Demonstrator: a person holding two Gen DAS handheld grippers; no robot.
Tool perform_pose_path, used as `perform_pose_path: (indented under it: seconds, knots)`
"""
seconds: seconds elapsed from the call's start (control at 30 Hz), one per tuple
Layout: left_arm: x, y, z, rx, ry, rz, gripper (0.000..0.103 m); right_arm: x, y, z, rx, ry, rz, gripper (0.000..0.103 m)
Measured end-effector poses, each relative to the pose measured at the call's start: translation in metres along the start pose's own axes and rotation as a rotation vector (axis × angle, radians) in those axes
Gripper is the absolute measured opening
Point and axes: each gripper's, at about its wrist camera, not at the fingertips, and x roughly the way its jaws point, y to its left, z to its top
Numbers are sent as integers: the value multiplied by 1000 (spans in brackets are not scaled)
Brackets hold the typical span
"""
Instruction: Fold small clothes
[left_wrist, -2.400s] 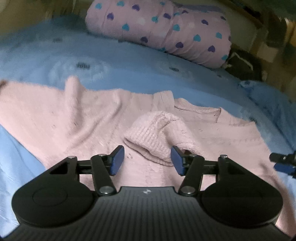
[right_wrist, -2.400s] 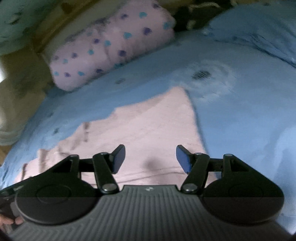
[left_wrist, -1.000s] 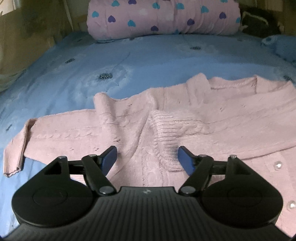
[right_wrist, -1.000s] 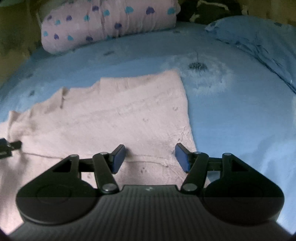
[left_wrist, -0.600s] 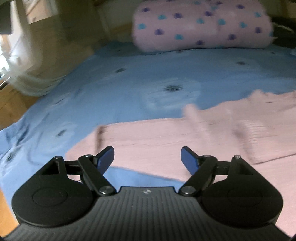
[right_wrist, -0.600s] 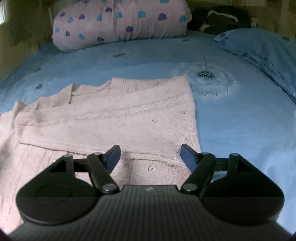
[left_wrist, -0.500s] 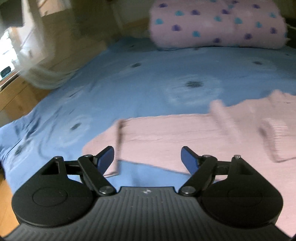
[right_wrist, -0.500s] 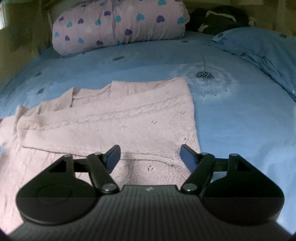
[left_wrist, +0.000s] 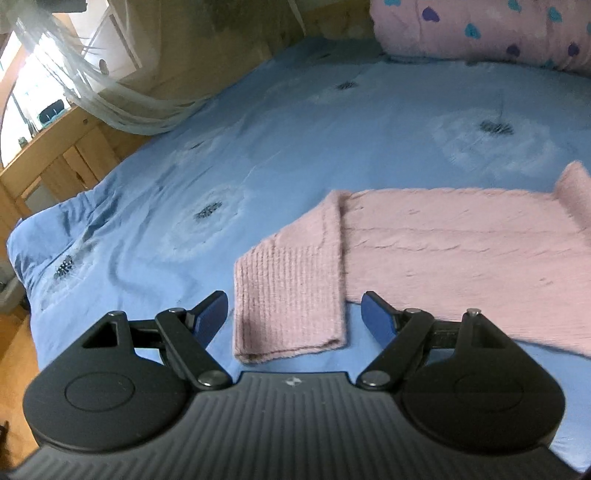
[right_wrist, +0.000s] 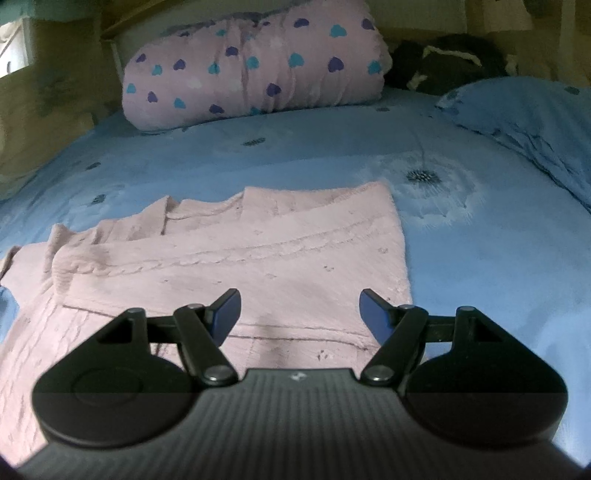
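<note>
A pink knit cardigan (right_wrist: 236, 258) lies flat on the blue bedsheet (right_wrist: 480, 258), its right side folded over the body. In the left wrist view its left sleeve (left_wrist: 443, 240) stretches out sideways, with the ribbed cuff (left_wrist: 291, 291) bent toward me. My left gripper (left_wrist: 293, 314) hangs open just above that cuff, one blue pad on each side, neither touching it. My right gripper (right_wrist: 300, 310) is open above the folded right part of the cardigan, nothing between its fingers.
A pink pillow with heart print (right_wrist: 255, 70) lies at the head of the bed, a blue pillow (right_wrist: 528, 122) to the right, dark bedding (right_wrist: 447, 62) behind. In the left wrist view the bed's left edge, a wooden cabinet (left_wrist: 55, 166) and sheer netting (left_wrist: 110, 88) show.
My left gripper has swept left from the cardigan's middle, along the sleeve, to the cuff. My right gripper stayed over the folded side and its jaws widened a little.
</note>
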Motion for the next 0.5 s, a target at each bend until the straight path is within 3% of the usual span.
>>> perform_pose_path:
  seconds: [0.1, 0.23, 0.37, 0.4, 0.47, 0.5]
  knots:
    - [15, 1, 0, 3, 19, 21, 84, -3, 4, -1, -15, -4, 5, 73]
    - [34, 4, 0, -16, 21, 81, 99, -7, 8, -3, -33, -10, 18, 73]
    - [46, 11, 2, -51, 29, 75, 99, -7, 12, -4, -57, -22, 18, 73]
    - [45, 13, 2, -50, 25, 60, 94, -7, 13, -4, -65, -21, 17, 73]
    - [42, 14, 1, -42, 7, 2, 73, -7, 15, -5, -75, -22, 19, 73]
    - [40, 15, 1, -43, 10, -31, 50, -7, 16, -5, -78, -23, 20, 73]
